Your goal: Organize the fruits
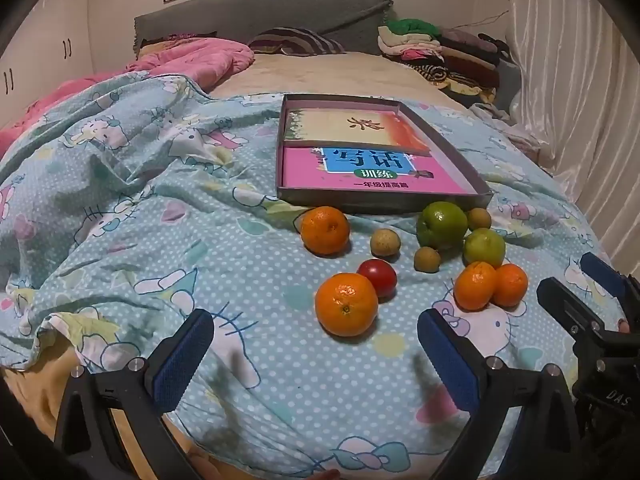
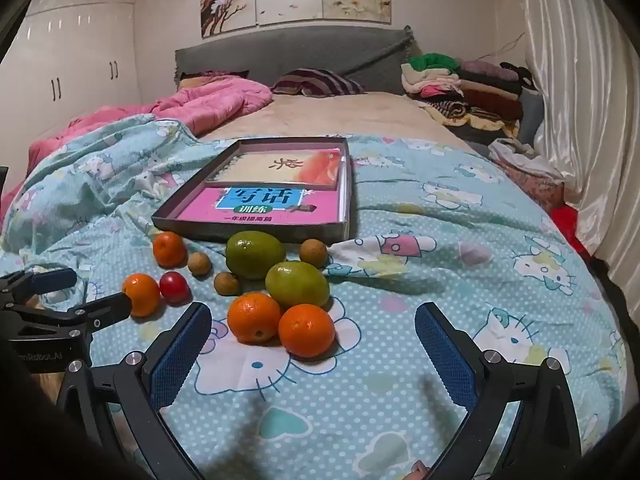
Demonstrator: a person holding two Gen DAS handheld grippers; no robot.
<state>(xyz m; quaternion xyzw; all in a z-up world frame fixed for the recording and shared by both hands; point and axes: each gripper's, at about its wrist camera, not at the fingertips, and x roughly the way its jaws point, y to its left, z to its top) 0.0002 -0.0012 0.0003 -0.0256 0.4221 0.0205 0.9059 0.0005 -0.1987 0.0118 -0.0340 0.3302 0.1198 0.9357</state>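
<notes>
Fruits lie on the Hello Kitty blanket in front of a shallow box (image 1: pixel 384 198) (image 2: pixel 256 232) holding books. In the left wrist view: a near orange (image 1: pixel 346 304), a far orange (image 1: pixel 325 230), a red tomato (image 1: pixel 378 277), two green fruits (image 1: pixel 442 224) (image 1: pixel 484 247), an orange pair (image 1: pixel 491 285) and small brown longans (image 1: pixel 385 242). My left gripper (image 1: pixel 316 344) is open and empty, just short of the near orange. My right gripper (image 2: pixel 314 340) is open and empty, with the orange pair (image 2: pixel 280 322) between its fingers' line; a green fruit (image 2: pixel 298 284) sits behind.
A rumpled pink quilt (image 2: pixel 208 108) lies at the back left. Folded clothes (image 2: pixel 464 88) are stacked at the back right. A white curtain (image 2: pixel 580 100) hangs along the right side. The other gripper shows at the edge of each view (image 1: pixel 592 312) (image 2: pixel 68 304).
</notes>
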